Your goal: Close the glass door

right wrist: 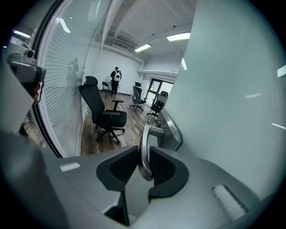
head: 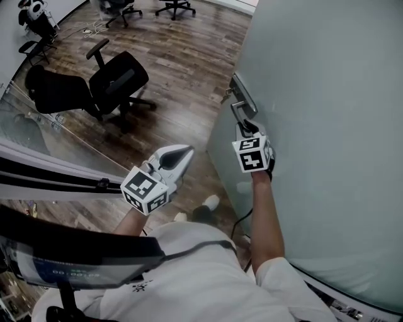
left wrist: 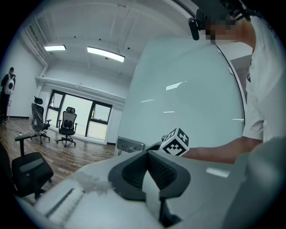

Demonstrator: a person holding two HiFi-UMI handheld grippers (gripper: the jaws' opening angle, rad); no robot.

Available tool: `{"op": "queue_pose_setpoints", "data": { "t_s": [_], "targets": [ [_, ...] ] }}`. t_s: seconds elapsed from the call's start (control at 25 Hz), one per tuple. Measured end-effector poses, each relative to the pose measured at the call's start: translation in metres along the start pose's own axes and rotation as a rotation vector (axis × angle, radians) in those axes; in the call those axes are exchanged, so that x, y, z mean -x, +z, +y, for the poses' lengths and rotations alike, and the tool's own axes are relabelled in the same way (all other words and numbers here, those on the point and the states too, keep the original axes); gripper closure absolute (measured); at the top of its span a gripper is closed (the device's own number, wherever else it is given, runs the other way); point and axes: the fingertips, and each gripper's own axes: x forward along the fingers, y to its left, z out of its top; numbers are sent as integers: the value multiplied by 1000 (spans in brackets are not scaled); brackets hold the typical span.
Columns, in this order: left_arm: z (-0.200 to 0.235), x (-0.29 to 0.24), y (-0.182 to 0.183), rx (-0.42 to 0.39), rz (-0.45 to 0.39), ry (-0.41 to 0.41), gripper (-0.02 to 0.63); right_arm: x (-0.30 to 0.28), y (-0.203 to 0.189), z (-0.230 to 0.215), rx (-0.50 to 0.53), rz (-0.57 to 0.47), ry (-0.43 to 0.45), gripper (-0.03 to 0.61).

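Note:
The frosted glass door (head: pixel 327 126) fills the right of the head view, its edge turned toward the room. Its metal lever handle (head: pixel 242 113) juts from a steel lock plate on that edge. My right gripper (head: pixel 247 130) is shut on the handle; in the right gripper view the handle (right wrist: pixel 144 152) runs upright between the two dark pads, touching both. My left gripper (head: pixel 179 154) hangs away from the door to its left, over the wooden floor. In the left gripper view its pads (left wrist: pixel 147 165) meet with nothing between them, and the door (left wrist: pixel 187 98) stands ahead of it.
A black office chair (head: pixel 107 85) stands on the wooden floor left of the door's edge. A glass partition with a dark frame (head: pixel 38 135) runs along the left. More chairs (head: pixel 173 7) stand farther back. A person (right wrist: pixel 116 80) stands far off in the room.

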Motion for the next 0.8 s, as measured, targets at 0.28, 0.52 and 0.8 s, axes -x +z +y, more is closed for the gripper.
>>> {"op": "queue_pose_setpoints", "data": {
  "t_s": [0.28,0.52,0.8],
  "targets": [
    [-13,55,-7,-6,-15,-24,611,17,11,57,45,-12,17,488],
    [-27,83,-15,-9,-25,-48,611,28,14,93,58,-24,41,485],
    [-33,109,-14,-14,-44,-4,610,45,17,129,89,-42,94,485]
  ]
}}
